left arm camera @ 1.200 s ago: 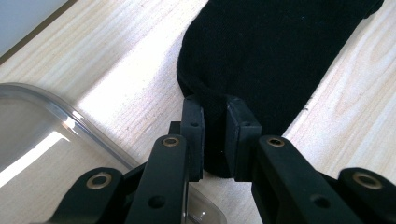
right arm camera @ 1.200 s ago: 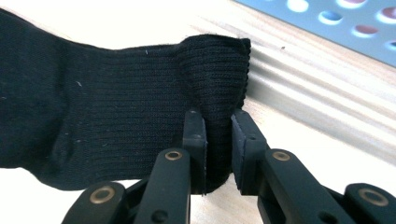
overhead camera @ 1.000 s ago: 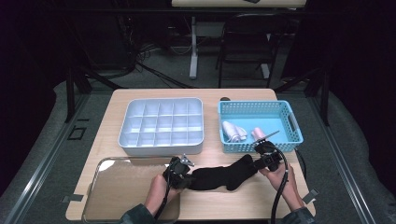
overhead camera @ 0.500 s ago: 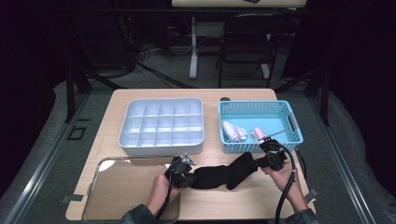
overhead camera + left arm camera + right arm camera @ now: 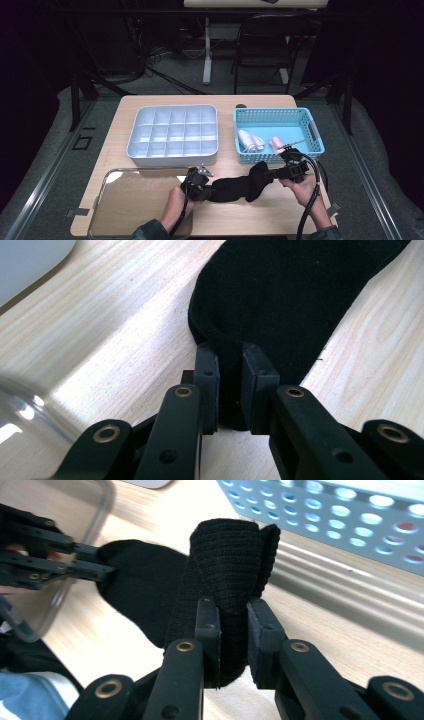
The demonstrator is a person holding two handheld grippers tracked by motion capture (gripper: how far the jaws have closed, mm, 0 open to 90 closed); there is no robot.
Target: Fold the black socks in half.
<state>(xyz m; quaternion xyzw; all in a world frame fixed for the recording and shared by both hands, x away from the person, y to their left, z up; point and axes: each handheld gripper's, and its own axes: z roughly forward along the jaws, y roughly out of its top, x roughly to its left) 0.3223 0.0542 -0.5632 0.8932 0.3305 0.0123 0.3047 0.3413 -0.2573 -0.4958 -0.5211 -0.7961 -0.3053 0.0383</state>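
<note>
The black sock [image 5: 235, 187] lies lengthwise across the table, its right end lifted and folded. The left gripper [image 5: 230, 382] is clamped on its left end. The right gripper [image 5: 232, 630] pinches the folded end.

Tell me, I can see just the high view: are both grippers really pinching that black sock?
Observer: Yes. In the left gripper view the left gripper is shut on one end of the sock.
Operator: And the other one?
Observer: The right gripper is shut on the sock's folded, ribbed end, which stands up between its jaws.
Operator: Is that end resting on the table?
Observer: It looks raised off the table, close to the blue basket; the left end lies flat on the wood.
</note>
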